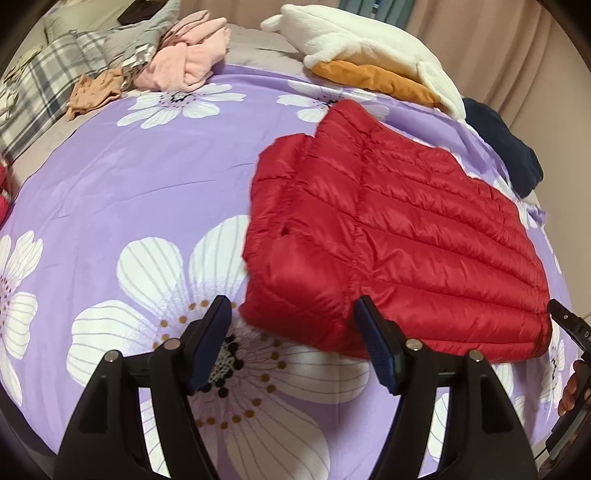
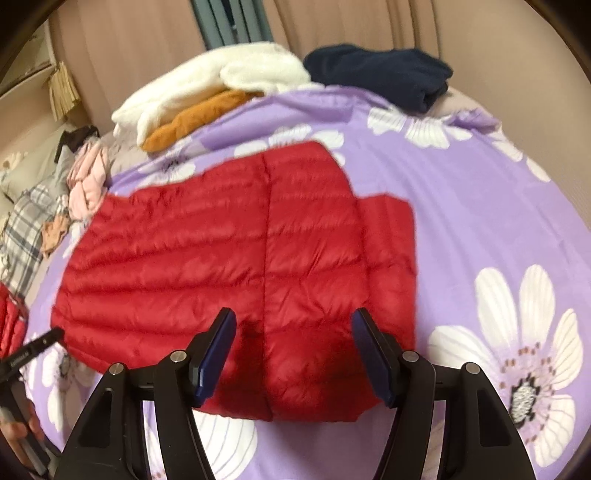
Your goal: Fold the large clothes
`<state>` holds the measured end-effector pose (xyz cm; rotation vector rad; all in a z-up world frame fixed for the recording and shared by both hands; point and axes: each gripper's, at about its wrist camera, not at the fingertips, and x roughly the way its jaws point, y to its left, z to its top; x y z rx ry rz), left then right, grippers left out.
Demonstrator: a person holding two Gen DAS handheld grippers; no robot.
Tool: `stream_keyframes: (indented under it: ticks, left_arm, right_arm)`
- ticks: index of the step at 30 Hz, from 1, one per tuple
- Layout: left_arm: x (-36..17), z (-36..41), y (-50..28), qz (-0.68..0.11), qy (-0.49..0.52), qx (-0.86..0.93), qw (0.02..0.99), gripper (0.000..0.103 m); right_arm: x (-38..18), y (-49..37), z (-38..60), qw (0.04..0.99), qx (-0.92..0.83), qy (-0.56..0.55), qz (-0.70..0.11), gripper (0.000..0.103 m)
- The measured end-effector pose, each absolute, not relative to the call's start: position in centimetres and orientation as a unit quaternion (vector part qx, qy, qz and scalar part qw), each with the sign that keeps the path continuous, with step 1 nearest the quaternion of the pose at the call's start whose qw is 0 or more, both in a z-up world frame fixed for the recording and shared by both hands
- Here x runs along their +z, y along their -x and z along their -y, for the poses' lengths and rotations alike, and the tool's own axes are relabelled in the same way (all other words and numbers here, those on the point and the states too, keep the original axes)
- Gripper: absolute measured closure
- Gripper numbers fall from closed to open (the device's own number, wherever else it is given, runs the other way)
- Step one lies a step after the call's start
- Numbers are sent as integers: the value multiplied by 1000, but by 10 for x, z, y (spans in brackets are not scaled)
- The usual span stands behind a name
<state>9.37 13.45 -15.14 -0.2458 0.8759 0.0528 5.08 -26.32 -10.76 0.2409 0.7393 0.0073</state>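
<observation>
A red quilted down jacket [image 1: 391, 236] lies folded flat on the purple flowered bedsheet [image 1: 147, 177]. In the left wrist view my left gripper [image 1: 293, 314] hovers open over the jacket's near left corner. Its pads [image 1: 212, 343] stand apart and touch nothing. In the right wrist view the same jacket [image 2: 207, 258] fills the middle, with a folded part sticking out on its right side. My right gripper [image 2: 294, 325] stands open above the jacket's near edge, with the red fabric showing between its fingers [image 2: 369, 354] but not pinched.
At the far edge of the bed lie a white fleece [image 1: 365, 48] over an orange garment [image 1: 376, 81], and a navy garment [image 1: 506, 147]. A pink garment [image 1: 188, 59] and a plaid cloth [image 1: 55, 74] are heaped at the far left. Beige curtains [image 2: 369, 26] hang behind.
</observation>
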Motion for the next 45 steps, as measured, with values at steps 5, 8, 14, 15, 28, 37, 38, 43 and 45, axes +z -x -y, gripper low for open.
stream_keyframes:
  ticks: [5,8,14,15,28,37,38,43,45]
  left_arm:
    - [-148,-146,-84,-421,155,19,894,24]
    - [-148,-151,-80,-426,177,13,887,23]
    - [-156,-160,-79,-441,235,-22,866,21]
    - [-159,-162,-80,-445,253,-32,858,21]
    - [-192,-166,-120,-461,379,-79,798,20]
    - [-190,-165,-156,-443,388,-77,805,9]
    - [-190,-165,-159,-443,385,-76,806,8]
    - [-186,-162,-168,-443,372,-66,813,8]
    - [-186,-163,-168,-441,368,-59,817,13]
  right_arm:
    - [-94,-45,260,931,19,-128,-340,37]
    - [-93,-46,250,932,33,-123,-338,37]
    - [-93,-48,233,930,55,-113,-344,37]
    - [-93,-49,230,930,59,-112,-345,37]
    - [-95,-71,176,933,110,-44,-339,37]
    - [-84,-109,147,940,125,-30,-315,37]
    - [-86,-112,146,940,122,-35,-316,37]
    - [-105,-129,143,933,121,-62,-333,43]
    - [-114,-135,142,928,116,-65,-347,43]
